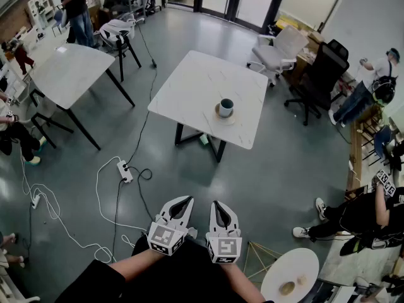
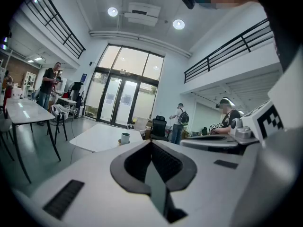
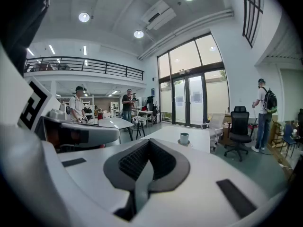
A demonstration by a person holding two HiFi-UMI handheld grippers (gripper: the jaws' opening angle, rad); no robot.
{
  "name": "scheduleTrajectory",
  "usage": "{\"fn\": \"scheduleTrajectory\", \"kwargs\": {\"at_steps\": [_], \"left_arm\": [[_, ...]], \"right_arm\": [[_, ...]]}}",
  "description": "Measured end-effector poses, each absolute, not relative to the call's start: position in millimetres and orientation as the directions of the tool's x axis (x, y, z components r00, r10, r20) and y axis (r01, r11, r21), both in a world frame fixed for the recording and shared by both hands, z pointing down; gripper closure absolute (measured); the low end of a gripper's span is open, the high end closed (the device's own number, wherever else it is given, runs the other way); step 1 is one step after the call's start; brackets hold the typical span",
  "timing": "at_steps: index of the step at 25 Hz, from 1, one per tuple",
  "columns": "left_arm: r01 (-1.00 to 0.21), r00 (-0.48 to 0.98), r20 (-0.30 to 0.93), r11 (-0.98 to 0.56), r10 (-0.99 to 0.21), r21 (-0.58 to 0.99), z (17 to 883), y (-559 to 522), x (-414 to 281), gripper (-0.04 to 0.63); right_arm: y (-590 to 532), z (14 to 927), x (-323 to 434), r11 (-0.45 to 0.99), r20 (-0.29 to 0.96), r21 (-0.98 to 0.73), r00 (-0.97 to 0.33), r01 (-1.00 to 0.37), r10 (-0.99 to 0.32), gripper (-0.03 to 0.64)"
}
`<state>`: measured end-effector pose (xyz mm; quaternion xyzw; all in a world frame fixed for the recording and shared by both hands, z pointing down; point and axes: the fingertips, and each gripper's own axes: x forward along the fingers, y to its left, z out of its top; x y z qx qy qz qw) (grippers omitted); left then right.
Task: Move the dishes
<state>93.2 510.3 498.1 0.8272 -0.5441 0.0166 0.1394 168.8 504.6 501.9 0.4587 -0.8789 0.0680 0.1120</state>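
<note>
A grey-green cup (image 1: 226, 107) stands on a pale saucer (image 1: 225, 115) on a white square table (image 1: 189, 87) well ahead of me. The cup (image 2: 125, 138) shows small in the left gripper view, and the same cup (image 3: 183, 138) in the right gripper view. My left gripper (image 1: 185, 201) and right gripper (image 1: 218, 204) hang side by side close to my body, over the grey floor, far short of the table. Both are shut with nothing between their jaws.
A power strip with white cables (image 1: 124, 170) lies on the floor left of my path. A second white table (image 1: 66, 68) stands far left, office chairs (image 1: 319, 74) behind the cup's table. A small round table (image 1: 291, 275) is at lower right. People stand and sit around the room's edges.
</note>
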Motion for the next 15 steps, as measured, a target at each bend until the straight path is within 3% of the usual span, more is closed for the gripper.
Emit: {"fn": "scheduleTrajectory", "kwargs": {"at_steps": [15], "left_arm": [[-0.886,0.428,0.195,-0.367,-0.882,0.284,524.4,409.6,77.3,0.578]], "right_arm": [[412.8,531.6,154.3,0.558,0.31,-0.088,-0.555,-0.825,-0.772,0.6]]}}
